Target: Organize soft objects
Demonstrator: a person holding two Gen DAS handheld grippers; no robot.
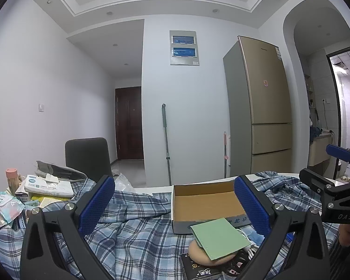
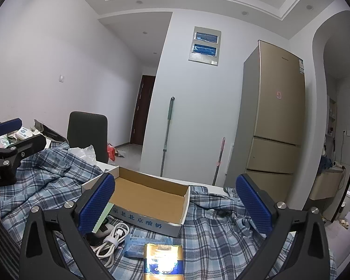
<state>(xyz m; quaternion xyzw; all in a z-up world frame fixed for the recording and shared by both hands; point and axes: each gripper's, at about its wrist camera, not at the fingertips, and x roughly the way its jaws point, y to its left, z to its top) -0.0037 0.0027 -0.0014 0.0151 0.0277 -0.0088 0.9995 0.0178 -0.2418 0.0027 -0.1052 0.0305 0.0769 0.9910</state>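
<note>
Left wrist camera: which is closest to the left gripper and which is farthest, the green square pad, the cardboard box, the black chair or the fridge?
From the left gripper:
1. Green square pad, just below, right of centre.
2. Cardboard box, behind the pad.
3. Black chair, across the table, left.
4. Fridge, against the far wall, right.

1. The plaid cloth (image 1: pixel 137 238) is soft woven fabric, matt and rumpled.
2. The cardboard box (image 2: pixel 149 196) is raw brown board inside – dull, fibrous – with a smoother white printed outside.
3. The green sheet (image 1: pixel 220 238) looks matt and flat, like a thin sponge cloth.
4. The left gripper (image 1: pixel 175 206) has blue, knobbly textured pads (image 1: pixel 95 206) on matt black plastic, with shiny metal screw heads.
5. The gold packet (image 2: pixel 163 262) is glossy foil.
6. The white cable (image 2: pixel 113 239) is smooth plastic.
7. The fridge (image 1: pixel 266 107) has a brushed, satin metallic front.
</note>
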